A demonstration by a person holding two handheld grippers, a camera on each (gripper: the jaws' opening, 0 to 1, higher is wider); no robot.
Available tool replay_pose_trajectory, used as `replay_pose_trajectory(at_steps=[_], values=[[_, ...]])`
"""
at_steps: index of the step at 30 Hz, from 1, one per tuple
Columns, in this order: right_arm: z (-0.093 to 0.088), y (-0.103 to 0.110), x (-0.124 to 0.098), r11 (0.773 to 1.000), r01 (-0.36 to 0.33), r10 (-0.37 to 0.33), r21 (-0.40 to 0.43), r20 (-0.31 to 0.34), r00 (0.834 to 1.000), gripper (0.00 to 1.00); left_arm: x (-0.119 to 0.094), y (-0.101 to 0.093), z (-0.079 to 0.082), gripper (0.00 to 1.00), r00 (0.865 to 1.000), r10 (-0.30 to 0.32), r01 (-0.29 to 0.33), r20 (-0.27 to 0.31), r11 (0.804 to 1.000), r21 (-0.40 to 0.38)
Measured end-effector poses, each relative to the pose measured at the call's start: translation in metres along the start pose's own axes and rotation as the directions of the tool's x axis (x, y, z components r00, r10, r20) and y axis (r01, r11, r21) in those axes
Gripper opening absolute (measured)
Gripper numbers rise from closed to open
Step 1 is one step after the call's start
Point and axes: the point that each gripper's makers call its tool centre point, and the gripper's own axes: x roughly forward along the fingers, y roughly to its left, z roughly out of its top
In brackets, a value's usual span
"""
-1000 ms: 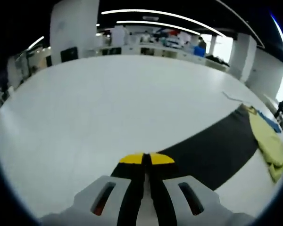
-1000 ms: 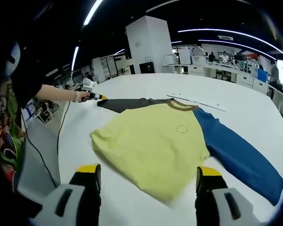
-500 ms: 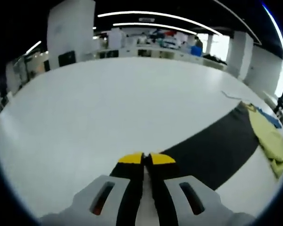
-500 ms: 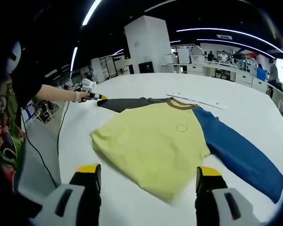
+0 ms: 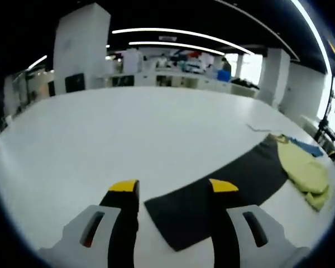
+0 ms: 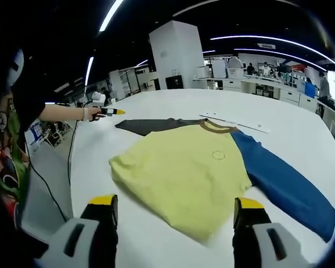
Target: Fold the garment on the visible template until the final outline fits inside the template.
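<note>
The shirt (image 6: 184, 173) is light, limp cloth, flat on the bench (image 5: 128, 134). Grip it at the dark sleeve (image 5: 223, 190) cuff. Left tongs (image 5: 170, 190) and right tongs (image 6: 170, 204) are open, holding nothing.

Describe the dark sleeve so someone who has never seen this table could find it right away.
On the big white table lies a yellow shirt with a brown collar. The dark sleeve runs flat from its shoulder toward the left hand-held gripper. It is charcoal grey, while the opposite sleeve is blue.

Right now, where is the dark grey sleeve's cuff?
In the left gripper view, the dark grey sleeve's cuff lies flat on the white table, between the open left gripper fingers.
</note>
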Motion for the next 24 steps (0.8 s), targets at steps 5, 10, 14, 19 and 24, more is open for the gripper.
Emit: replay_pose_trajectory(at_steps=[5,10,14,19,24], values=[[-0.003,-0.005,-0.002,1.000,0.015,-0.015,0.007,-0.001,1.000,0.86,-0.008,-0.045,-0.005,0.92,0.984,-0.178,0.178,-0.003,0.982,0.059],[-0.003,-0.006,-0.006,1.000,0.026,-0.026,0.005,0.005,1.000,0.87,-0.018,-0.077,-0.006,0.99,0.964,-0.265,0.266,-0.026,0.956,0.122],[-0.003,-0.005,-0.007,0.999,0.032,-0.032,0.007,0.007,0.999,0.87,-0.025,-0.096,-0.003,0.99,0.953,-0.302,0.304,-0.040,0.938,0.165],[-0.003,-0.004,-0.010,0.999,0.041,-0.041,0.010,0.019,0.999,0.86,-0.036,-0.123,0.004,0.96,0.940,-0.340,0.339,-0.027,0.921,0.191],[-0.006,-0.002,-0.013,0.999,0.050,-0.050,0.010,0.018,0.999,0.86,-0.048,-0.157,0.006,0.94,0.919,-0.394,0.385,0.003,0.901,0.201]])
